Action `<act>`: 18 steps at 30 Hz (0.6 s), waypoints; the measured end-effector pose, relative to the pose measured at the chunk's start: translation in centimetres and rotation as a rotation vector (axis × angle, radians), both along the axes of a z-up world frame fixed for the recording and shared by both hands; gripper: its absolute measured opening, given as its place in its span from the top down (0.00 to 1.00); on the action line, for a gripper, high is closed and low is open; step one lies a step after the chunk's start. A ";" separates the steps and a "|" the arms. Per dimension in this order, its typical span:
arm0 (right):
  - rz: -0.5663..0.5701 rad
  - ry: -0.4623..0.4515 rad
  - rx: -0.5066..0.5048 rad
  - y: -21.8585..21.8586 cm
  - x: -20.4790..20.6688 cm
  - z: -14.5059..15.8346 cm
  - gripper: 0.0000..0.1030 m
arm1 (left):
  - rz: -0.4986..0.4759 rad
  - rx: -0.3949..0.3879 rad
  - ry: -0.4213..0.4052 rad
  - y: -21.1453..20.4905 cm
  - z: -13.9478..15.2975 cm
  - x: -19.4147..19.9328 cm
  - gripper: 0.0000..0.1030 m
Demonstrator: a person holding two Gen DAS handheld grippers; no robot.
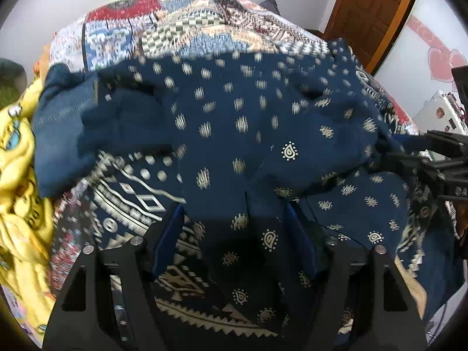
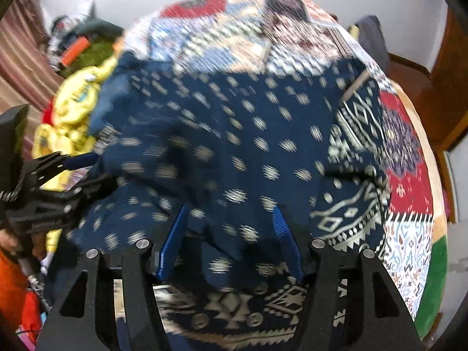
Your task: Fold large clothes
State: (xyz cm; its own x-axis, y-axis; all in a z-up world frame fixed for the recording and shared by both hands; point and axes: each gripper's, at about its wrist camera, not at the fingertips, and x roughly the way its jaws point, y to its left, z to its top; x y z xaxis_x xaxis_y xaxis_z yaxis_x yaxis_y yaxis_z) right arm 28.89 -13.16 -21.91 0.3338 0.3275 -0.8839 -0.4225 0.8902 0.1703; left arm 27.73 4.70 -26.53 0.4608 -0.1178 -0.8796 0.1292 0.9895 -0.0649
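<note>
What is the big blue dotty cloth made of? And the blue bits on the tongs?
The blue cloth looks like soft, matte woven fabric, maybe cotton: it droops and creases, with a printed cream pattern. The blue pads on the right tongs look like ridged, hard plastic or rubber; which one is unclear.

The left wrist camera looks forward between its own blue fingers point(image 1: 172, 239), very close over the navy patterned garment point(image 1: 234, 117), toward the quilted bed point(image 1: 175, 29) and white wall at 12 o'clock. The right wrist camera faces the same way, equally close. Both share the garment and quilt; each sees the other gripper, at 3 o'clock in the left wrist view point(image 1: 433, 163) and at 9 o'clock in the right wrist view point(image 2: 58, 181).
</note>
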 end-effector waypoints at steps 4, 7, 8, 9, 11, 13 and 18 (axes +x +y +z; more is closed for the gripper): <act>-0.015 0.033 0.040 -0.9 0.6 -0.5 0.45 | 0.028 -0.013 -0.011 0.9 0.8 0.0 0.21; -0.013 0.022 0.074 -1.7 1.0 0.8 0.45 | 0.054 -0.002 -0.054 2.5 2.8 0.2 0.21; -0.015 0.010 0.085 -2.1 1.1 1.4 0.45 | 0.065 0.001 -0.073 3.1 3.6 0.4 0.21; -0.018 -0.003 0.098 -2.4 1.3 1.9 0.45 | 0.080 0.005 -0.099 3.9 4.5 0.5 0.21; -0.034 -0.042 0.137 -3.4 1.9 3.4 0.45 | 0.117 0.009 -0.149 5.6 6.2 0.9 0.21; -0.075 -0.074 0.156 -4.6 3.1 4.7 0.45 | 0.162 0.009 -0.186 7.7 7.3 1.5 0.19; -0.183 -0.110 0.173 -7.7 5.7 5.6 0.45 | 0.300 -0.030 -0.163 13.2 6.7 4.3 0.18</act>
